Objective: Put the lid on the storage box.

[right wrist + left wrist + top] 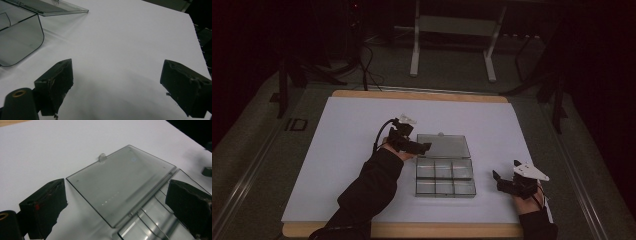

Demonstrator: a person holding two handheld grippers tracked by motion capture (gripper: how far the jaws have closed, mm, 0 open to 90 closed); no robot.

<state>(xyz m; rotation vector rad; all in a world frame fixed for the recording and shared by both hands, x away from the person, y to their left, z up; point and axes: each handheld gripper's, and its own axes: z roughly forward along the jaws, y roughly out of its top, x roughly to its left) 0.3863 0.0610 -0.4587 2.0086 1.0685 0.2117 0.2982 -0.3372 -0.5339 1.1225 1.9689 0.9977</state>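
Lying open, compartment box

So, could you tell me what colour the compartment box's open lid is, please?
The lid is clear, smoky grey plastic, seen best in the left gripper view.

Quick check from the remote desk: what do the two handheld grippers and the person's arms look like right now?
Both are black two-jaw tools with worn, blocky pads. The left gripper trails a black cable and carries a pale plate; the right gripper bears a pale grey three-cornered plate. The person's sleeves are black.
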